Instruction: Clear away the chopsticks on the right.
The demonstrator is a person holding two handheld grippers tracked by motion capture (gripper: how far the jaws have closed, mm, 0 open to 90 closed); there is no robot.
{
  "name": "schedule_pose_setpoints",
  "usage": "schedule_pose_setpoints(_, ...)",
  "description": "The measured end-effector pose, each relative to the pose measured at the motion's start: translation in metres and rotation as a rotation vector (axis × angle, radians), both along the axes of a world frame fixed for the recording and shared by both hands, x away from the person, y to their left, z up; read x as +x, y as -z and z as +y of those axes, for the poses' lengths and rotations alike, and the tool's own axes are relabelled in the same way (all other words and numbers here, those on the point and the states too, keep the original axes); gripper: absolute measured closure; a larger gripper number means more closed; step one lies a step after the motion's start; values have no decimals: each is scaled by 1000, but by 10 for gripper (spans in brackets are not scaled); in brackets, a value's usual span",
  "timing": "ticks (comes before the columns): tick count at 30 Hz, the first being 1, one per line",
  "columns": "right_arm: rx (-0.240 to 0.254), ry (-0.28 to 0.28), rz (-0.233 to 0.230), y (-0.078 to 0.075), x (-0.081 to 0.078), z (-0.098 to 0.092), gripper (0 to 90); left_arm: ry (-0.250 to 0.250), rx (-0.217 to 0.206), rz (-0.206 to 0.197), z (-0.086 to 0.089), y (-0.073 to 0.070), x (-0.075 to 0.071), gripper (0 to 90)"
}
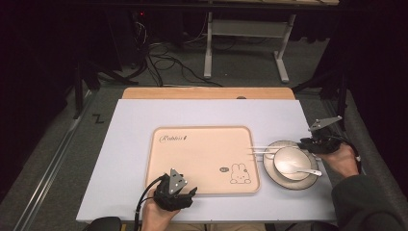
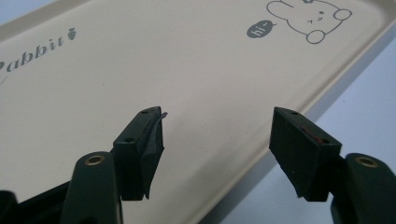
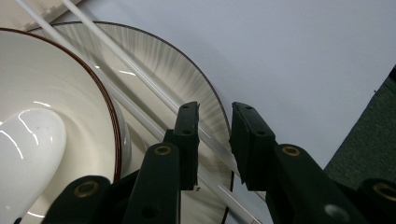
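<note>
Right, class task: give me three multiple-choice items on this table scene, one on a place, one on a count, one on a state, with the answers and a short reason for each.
1. Where is the bowl?
A. on the tray
B. on the plate
C. on the floor

2. How many chopsticks lie across the plate?
A. one
B. two
C. four

3. How are the left tongs?
A. open, holding nothing
B. shut on the spoon
C. shut on the tray's rim

Answers:
1 B, the bowl sits on the plate, right of the tray.
2 B, two white sticks run side by side.
3 A, the jaws stand wide apart over the tray.
</note>
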State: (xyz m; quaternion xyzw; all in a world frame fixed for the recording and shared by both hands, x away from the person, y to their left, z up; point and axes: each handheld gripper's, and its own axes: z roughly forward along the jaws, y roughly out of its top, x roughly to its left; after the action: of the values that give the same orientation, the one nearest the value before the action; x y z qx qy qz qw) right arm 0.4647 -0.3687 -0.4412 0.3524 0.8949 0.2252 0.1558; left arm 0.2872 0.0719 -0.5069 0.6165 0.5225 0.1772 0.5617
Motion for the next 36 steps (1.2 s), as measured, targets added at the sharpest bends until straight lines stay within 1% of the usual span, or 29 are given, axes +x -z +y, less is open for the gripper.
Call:
schedule_pose_setpoints(1, -7, -15, 4, 0, 0, -1, 731, 2, 5, 2, 0, 0, 0, 353)
schedule_pose_setpoints(3, -8, -15, 6, 0, 0, -1, 731, 5, 9, 3, 0, 0, 0, 353)
schedule_pose_setpoints(4, -10, -19, 7, 1, 0, -1, 731, 7, 2, 3, 0, 0, 0, 352)
schedule_pose_setpoints(6, -16, -13, 22, 2, 0, 0, 730, 10, 0, 4, 0, 0, -1, 350)
schedule_pose_setpoints(7, -25, -19, 21, 3, 0, -1, 727, 12, 5, 4, 0, 0, -1, 349)
schedule_pose_setpoints(8, -25, -19, 21, 3, 0, -1, 727, 12, -2, 2, -1, 0, -1, 349)
schedule_pose_setpoints(9, -23, -19, 27, 3, 0, -1, 727, 14, -2, 2, -1, 1, -1, 348)
schedule_pose_setpoints(12, -18, -21, 24, 3, 0, -1, 730, 15, -2, 2, -1, 1, -1, 347)
schedule_pose_setpoints(13, -26, -30, 26, 3, 0, -2, 734, 14, -2, 1, -2, 1, -1, 348)
schedule_pose_setpoints(17, -28, -37, 25, 2, -1, -2, 746, 14, -2, 1, -1, 1, -1, 348)
schedule_pose_setpoints(19, -24, -36, 32, 2, -2, -2, 758, 15, -2, 2, -1, 1, -1, 348)
schedule_pose_setpoints(20, -34, -46, 30, 2, -1, -2, 759, 15, -2, 2, -1, 1, -1, 348)
schedule_pose_setpoints(23, -37, -43, 41, 1, -1, -2, 763, 14, -2, 0, -2, 1, -1, 348)
schedule_pose_setpoints(26, -45, -48, 41, 1, 0, -1, 764, 14, -2, -1, -2, 1, -1, 348)
schedule_pose_setpoints(27, -37, -41, 43, 1, 0, 0, 764, 14, -2, -1, -2, 1, -1, 348)
schedule_pose_setpoints(28, -45, -47, 39, 1, 1, 0, 764, 15, -1, 1, -1, 1, -1, 348)
schedule_pose_setpoints(29, -42, -47, 40, 1, 1, 0, 764, 15, -1, 2, -2, 1, -1, 348)
schedule_pose_setpoints(31, -44, -44, 48, 1, 1, 1, 764, 14, -2, 0, -2, 1, -1, 348)
schedule_pose_setpoints(32, -44, -48, 41, 1, 2, 1, 764, 17, 2, 2, -2, 1, -1, 348)
schedule_pose_setpoints(34, -37, -55, 49, 1, 2, 0, 772, 16, 2, 2, -2, 1, -1, 349)
schedule_pose_setpoints(36, -40, -50, 53, 1, 1, 0, 775, 15, 2, 3, -2, 1, -1, 349)
